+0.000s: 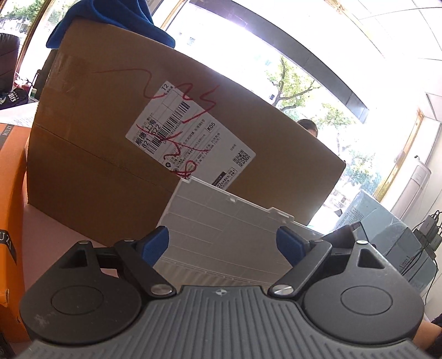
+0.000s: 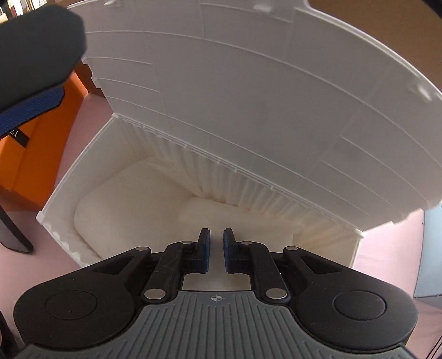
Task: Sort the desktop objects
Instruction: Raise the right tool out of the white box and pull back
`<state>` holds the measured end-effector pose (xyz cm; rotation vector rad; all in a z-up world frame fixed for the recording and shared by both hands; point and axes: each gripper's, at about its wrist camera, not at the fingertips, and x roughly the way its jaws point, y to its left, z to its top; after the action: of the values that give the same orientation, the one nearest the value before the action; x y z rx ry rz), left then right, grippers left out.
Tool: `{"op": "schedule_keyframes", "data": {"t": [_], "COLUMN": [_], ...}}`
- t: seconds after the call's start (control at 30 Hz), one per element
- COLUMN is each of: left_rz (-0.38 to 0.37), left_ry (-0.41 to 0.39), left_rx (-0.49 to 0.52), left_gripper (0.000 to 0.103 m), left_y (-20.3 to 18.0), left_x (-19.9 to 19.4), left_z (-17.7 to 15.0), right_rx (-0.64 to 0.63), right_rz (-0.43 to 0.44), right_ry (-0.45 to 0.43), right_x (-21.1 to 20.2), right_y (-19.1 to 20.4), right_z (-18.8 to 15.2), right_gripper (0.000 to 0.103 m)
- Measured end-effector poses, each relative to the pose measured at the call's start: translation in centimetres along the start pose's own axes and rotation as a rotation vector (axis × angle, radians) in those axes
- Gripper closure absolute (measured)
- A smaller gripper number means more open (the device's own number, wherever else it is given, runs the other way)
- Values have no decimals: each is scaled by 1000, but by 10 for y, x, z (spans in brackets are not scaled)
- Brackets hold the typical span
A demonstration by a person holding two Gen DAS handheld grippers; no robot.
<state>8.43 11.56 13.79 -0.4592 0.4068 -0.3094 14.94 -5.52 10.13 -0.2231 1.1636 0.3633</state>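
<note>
A white plastic storage box [image 2: 69, 193] stands on the pink table with its ribbed lid [image 2: 248, 96] raised upright; the inside looks bare. My right gripper [image 2: 216, 248] hangs just over the box's front edge and points into it. Its blue pads are nearly together, with only a thin gap and nothing between them. In the left wrist view my left gripper [image 1: 222, 245] is open and held low in front of the same lid [image 1: 221, 218], holding nothing. A dark blurred shape with a blue pad [image 2: 33, 63] at the top left of the right wrist view looks like the left gripper.
A big cardboard carton [image 1: 110, 138] with a shipping label stands right behind the lid, with a blue cloth [image 1: 110, 19] on top. An orange box [image 1: 11, 193] is at the left and a grey wrapped device [image 1: 386, 234] at the right. A person's head [image 1: 308, 125] shows behind the carton.
</note>
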Motion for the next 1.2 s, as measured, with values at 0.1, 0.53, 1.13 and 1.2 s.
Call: {"op": "schedule_keyframes", "data": {"t": [0.1, 0.53, 1.13, 1.2], "left_rz": [20, 43, -9, -13], "left_ry": [-20, -9, 158, 170], "left_rx": [11, -13, -10, -11], "left_gripper": [19, 19, 7, 0], "left_y": [-1, 5, 1, 1], "left_x": [-2, 3, 30, 31], "left_z": [1, 1, -13, -14], "right_rx": [-9, 62, 148, 189], "right_rz": [25, 96, 106, 127], "right_ry": [20, 12, -318, -368], "right_x": [5, -12, -100, -84], "right_y": [2, -1, -25, -23], "right_z": [10, 8, -75, -93], "right_gripper": [86, 47, 6, 1]}}
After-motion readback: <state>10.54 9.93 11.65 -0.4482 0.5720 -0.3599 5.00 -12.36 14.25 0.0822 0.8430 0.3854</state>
